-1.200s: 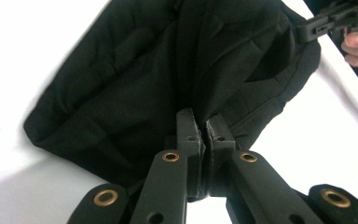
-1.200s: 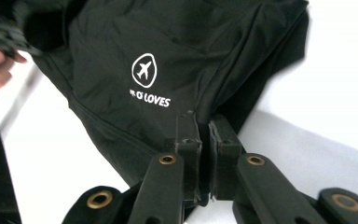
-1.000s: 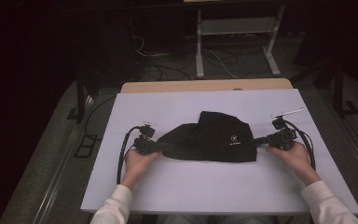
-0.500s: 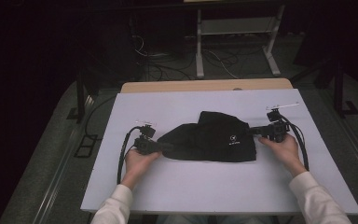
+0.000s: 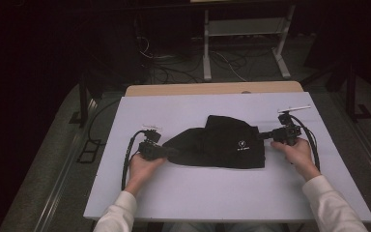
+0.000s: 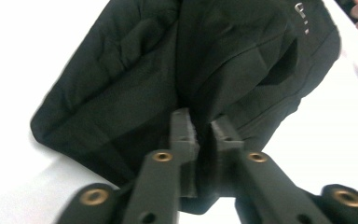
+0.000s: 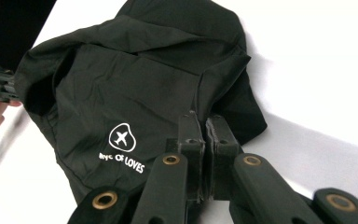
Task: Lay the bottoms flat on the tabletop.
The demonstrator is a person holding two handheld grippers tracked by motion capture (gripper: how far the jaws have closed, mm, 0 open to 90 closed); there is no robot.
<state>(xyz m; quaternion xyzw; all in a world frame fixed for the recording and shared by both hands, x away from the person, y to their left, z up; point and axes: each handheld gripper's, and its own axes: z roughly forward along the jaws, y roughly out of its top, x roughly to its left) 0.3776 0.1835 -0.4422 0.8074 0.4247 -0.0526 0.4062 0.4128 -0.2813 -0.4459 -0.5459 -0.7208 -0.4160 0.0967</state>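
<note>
Where the high view looks down on the white bench (image 5: pixel 212 193), a black garment (image 5: pixel 217 147) lies crumpled across its middle, wider toward the person's right, tapering to a point at the left. Small white print on its right half; too small to read here. Left gripper (image 5: pixel 166 152) sits at the tapered end, right gripper (image 5: pixel 265 136) at the garment's upper right corner; each rests in a hand, white sleeves entering from the bottom edge. Cables loop from both grippers.

Left gripper view: black cloth (image 6: pixel 177 70) rumpled in soft folds, matte, with a stitched hem along one edge. Left fingers (image 6: pixel 185 133) stand a narrow gap apart with a bunch of cloth pinched between them; they have just been easing wider, yet the fabric sits in the gap and the pads look pressed to it. Part of the other hand shows at the top right corner.

Right gripper view: print is clear here, a white aeroplane in a rounded outline (image 7: pixel 122 137) above lettering ending "OF LOVES". Right fingers (image 7: pixel 189 135) have just been closing and now stand nearly together, clamped on the garment's edge. Left gripper's tip and fingertips show at the far left edge.
</note>
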